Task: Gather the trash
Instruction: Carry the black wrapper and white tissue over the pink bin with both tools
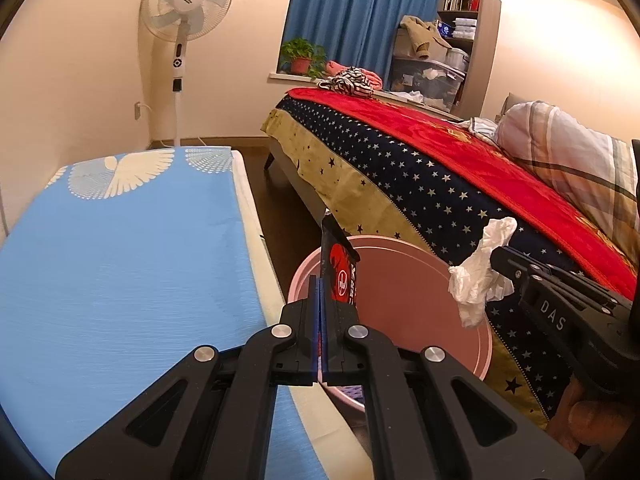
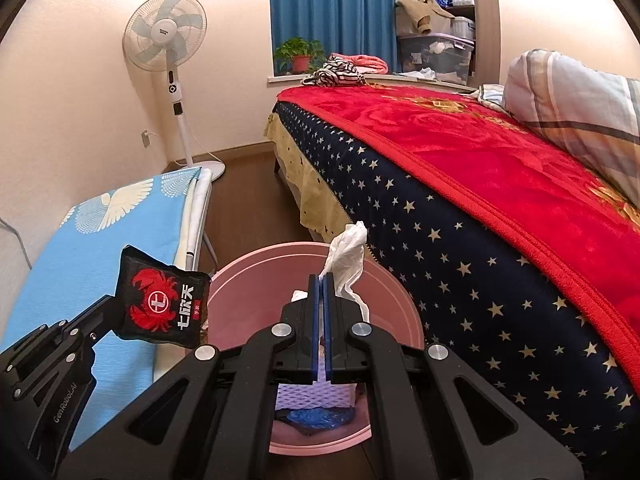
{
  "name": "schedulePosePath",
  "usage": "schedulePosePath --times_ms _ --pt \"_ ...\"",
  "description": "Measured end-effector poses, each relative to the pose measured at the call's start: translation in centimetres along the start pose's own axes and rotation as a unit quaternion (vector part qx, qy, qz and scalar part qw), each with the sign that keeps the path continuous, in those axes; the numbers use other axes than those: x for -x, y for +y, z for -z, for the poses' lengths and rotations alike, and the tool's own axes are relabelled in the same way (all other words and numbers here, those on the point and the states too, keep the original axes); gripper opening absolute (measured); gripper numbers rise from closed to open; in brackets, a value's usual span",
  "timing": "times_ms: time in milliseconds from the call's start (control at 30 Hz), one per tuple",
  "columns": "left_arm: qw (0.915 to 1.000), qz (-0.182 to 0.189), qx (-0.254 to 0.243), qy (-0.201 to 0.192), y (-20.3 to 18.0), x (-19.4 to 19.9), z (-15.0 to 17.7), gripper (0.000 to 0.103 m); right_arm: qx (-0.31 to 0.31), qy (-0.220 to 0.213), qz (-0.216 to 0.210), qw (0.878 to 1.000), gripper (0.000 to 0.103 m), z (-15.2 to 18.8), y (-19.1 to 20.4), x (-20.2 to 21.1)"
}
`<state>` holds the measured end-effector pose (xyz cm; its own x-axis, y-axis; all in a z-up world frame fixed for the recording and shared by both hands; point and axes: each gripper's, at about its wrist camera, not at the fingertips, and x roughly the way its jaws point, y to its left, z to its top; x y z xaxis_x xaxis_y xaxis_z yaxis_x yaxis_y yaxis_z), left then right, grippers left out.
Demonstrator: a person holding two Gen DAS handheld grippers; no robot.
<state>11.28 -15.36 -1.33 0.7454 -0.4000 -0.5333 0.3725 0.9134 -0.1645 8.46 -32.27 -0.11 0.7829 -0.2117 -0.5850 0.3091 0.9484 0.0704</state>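
My left gripper (image 1: pixel 320 280) is shut on a black snack packet (image 1: pixel 340 268) printed with a red crab, and holds it over the near left rim of a pink bin (image 1: pixel 404 300). In the right wrist view that packet (image 2: pixel 164 304) hangs at the left, edge over the bin (image 2: pixel 260 280). My right gripper (image 2: pixel 321 278) is shut on a crumpled white tissue (image 2: pixel 346 256) above the bin's middle. From the left wrist view the tissue (image 1: pixel 480 268) hangs at the tip of the right gripper (image 1: pixel 498 256). A white basket-like piece and blue plastic lie inside the bin.
A bed with a red blanket (image 2: pixel 500 160) and a starred navy cover (image 2: pixel 460 280) runs along the bin's right side. A blue-covered cot (image 1: pixel 112 272) stands to its left. A standing fan (image 1: pixel 184 40), a window with blue curtains (image 2: pixel 332 12) and storage boxes are at the back.
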Motion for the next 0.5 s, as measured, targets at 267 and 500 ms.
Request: schedulePosePath --times_ms 267,500 --pt "0.9999 0.007 0.006 0.006 -0.1 -0.9 0.0 0.000 -0.004 0.006 0.004 1.000 0.002 0.2 -0.2 -0.5" --pt "0.9999 0.012 0.003 0.007 -0.6 -1.2 0.0 0.000 -0.006 0.006 0.005 1.000 0.002 0.2 -0.3 -0.6"
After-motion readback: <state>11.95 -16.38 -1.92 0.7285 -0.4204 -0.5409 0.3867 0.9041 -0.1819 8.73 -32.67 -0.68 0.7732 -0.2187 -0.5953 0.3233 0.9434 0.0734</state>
